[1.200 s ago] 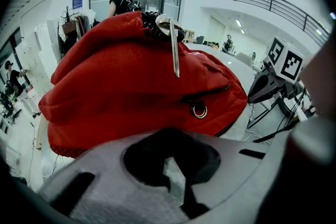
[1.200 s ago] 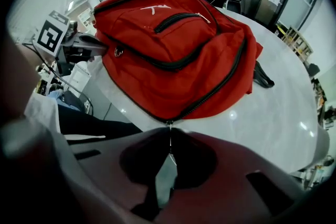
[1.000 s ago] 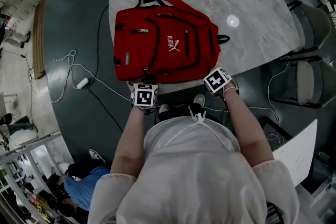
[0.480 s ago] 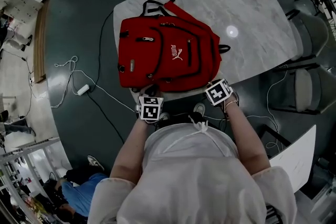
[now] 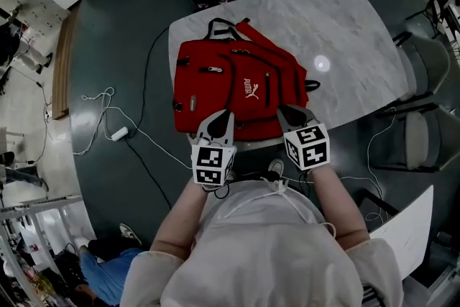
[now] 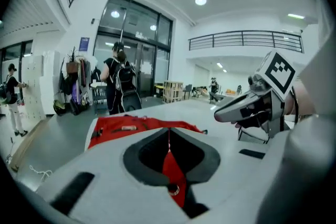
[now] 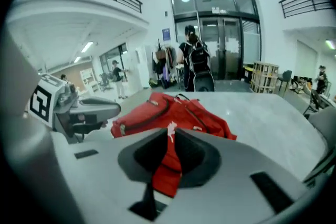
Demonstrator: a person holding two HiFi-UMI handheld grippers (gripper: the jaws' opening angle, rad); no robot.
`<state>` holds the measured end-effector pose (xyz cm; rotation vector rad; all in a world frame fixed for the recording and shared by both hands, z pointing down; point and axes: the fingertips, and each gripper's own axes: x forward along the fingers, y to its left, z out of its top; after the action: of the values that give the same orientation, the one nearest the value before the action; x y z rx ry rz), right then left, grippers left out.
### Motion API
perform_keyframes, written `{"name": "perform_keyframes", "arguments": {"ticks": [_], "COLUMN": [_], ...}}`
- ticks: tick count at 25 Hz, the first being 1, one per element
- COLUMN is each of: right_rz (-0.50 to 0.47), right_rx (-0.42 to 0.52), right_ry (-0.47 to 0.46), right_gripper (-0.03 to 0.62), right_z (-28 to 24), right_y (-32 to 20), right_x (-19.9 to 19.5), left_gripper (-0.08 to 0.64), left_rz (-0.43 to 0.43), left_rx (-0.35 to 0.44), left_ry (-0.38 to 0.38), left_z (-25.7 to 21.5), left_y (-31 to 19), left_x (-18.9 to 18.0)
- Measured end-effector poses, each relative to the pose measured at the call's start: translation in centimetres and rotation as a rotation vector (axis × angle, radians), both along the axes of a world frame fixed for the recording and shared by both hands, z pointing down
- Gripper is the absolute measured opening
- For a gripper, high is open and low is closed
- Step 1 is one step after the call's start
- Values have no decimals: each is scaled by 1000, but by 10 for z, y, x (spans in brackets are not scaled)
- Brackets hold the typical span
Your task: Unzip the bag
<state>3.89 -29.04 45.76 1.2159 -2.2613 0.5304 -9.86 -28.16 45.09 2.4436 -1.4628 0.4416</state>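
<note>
Nearest the person, two claws sit over the near edge of the one red bag (image 5: pixel 237 86). The left claw (image 5: pixel 219 116) is pinched to a hairline slit and the right claw (image 5: pixel 290 111) is barely wider, with nothing gripped in either. The bag lies flat on the near left part of the single marble table (image 5: pixel 352 32), with black zip lines and a white logo on top; the head view alone shows its whole outline, while only the gripper views show the far glass doors (image 7: pixel 210 39) and a person (image 7: pixel 193 57) before them.
</note>
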Motion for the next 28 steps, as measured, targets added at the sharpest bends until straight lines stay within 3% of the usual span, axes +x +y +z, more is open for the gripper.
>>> {"name": "perform_keyframes", "arguments": {"ticks": [6,12,15,20,24,28], "right_rz": [1,-7,3,92,72,52], "right_rx": [220,414,472,464,483,487], "right_ry": [-119,-272,-284,-348,-334,-331], "right_gripper": [44,43,35,26,26,26], "right_z": [-92,-157,-173,-184,-188,-187], "right_y": [-12,-11,-11,-14,-11,-8], "right_x": [-30,-42,-40,-28,-31,-35], "left_gripper": [23,23,23,23,23,23], "left_rz": [43,81,67,68,68,49], "left_rx": [278,438,452,452,474,485], "left_ry": [47,96,116,115,78,108], "left_z": [-118,-197,-213,-213,-210,-222], "left_y": [-10,0,0,0,1,4], "left_x": [17,31,35,35,33,35]}}
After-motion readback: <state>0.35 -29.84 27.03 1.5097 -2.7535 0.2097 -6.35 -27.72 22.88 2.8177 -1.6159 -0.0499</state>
